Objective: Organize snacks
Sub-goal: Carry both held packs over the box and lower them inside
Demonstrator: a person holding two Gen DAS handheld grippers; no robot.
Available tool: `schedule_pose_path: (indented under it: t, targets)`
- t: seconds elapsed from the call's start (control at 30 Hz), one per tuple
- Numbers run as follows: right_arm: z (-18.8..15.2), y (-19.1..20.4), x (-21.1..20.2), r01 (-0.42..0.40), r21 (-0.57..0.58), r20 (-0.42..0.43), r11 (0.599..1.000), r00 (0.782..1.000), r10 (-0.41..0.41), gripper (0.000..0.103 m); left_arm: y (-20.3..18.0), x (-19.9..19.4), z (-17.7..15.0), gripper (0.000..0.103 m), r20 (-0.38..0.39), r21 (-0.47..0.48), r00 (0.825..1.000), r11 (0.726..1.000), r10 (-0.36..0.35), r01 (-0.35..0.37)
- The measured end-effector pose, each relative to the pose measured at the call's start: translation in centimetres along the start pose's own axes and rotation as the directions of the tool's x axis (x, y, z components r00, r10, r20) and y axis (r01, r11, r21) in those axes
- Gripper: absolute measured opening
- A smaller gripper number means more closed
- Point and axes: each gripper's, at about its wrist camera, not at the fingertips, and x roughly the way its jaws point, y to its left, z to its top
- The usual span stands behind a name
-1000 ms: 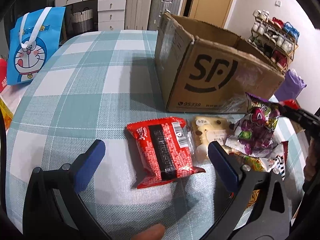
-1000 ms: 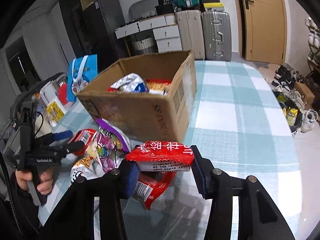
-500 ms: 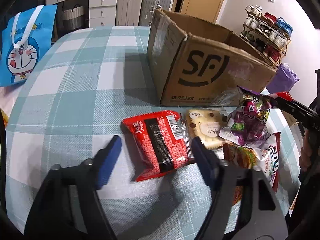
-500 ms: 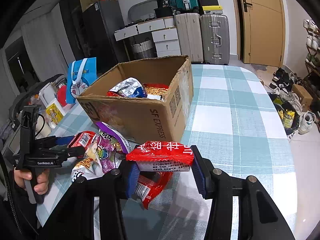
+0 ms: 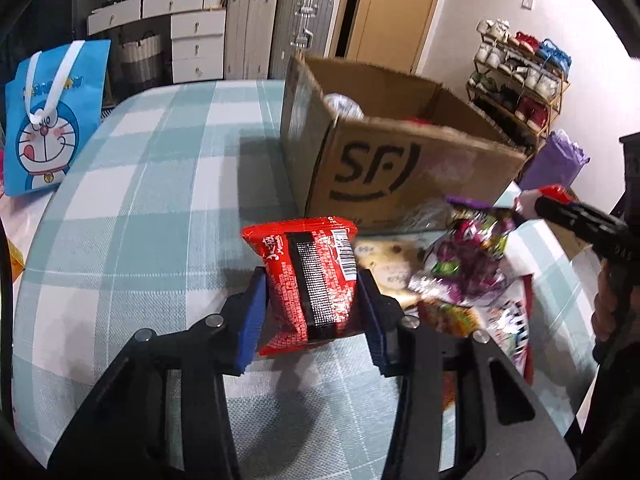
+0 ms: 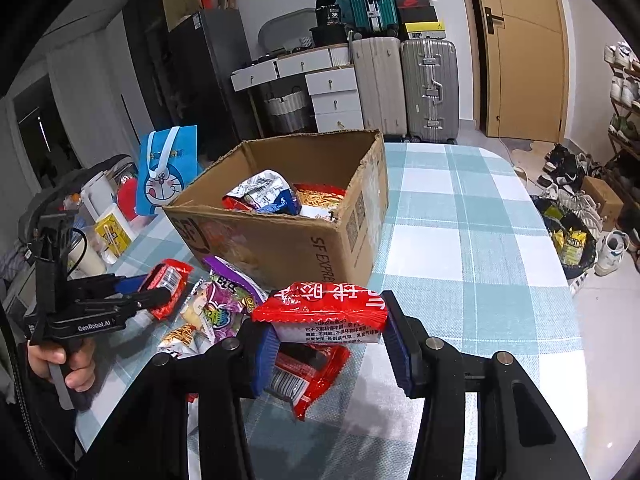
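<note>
Teal-and-white checked tablecloth (image 5: 132,216); brown cardboard box (image 5: 400,176) with black logo; red snack packet (image 5: 312,280) bore a black stripe; blue cartoon bag (image 5: 52,116).

The table (image 5: 132,216) before me is rounded at its far end and covered in a teal-and-white checked cloth. On it, right of centre, stands an open cardboard box (image 5: 400,172) printed with a black logo. Just near of the box lies a loose heap of snack packets: a purple bag (image 5: 472,264), a pale biscuit packet (image 5: 384,264) to its left, and an orange-and-white bag (image 5: 496,320) nearest me. At the table's far-left edge a blue cartoon tote bag (image 5: 52,120) stands upright; whether it rests on the cloth I cannot tell.
</note>
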Motion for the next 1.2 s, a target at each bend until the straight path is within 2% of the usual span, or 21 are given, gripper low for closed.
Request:
schedule_pose_path:
  t: [0.47, 0.8, 1.2]
  targets:
    - [0.7, -0.6, -3.0, 0.009, 0.027, 0.085, 1.000, 0.996, -0.012, 0.048, -2.3, -5.4, 1.7, 0.041, 0.137, 0.003, 0.990, 1.000, -0.025, 0.025]
    - [1.5, -0.5, -5.0, -0.025, 0.047, 0.178, 0.999, 0.984, 0.016, 0.048, -3.1, -6.5, 3.5, 0.041, 0.150, 0.012, 0.987, 0.998, -0.055, 0.054]
    - [3.8, 0.6, -4.4, -0.046, 0.027, 0.175, 0.999, 0.984, 0.041, 0.048, -3.7, -6.4, 7.5, 0.041, 0.172, -0.003, 0.983, 0.998, -0.069, 0.070]
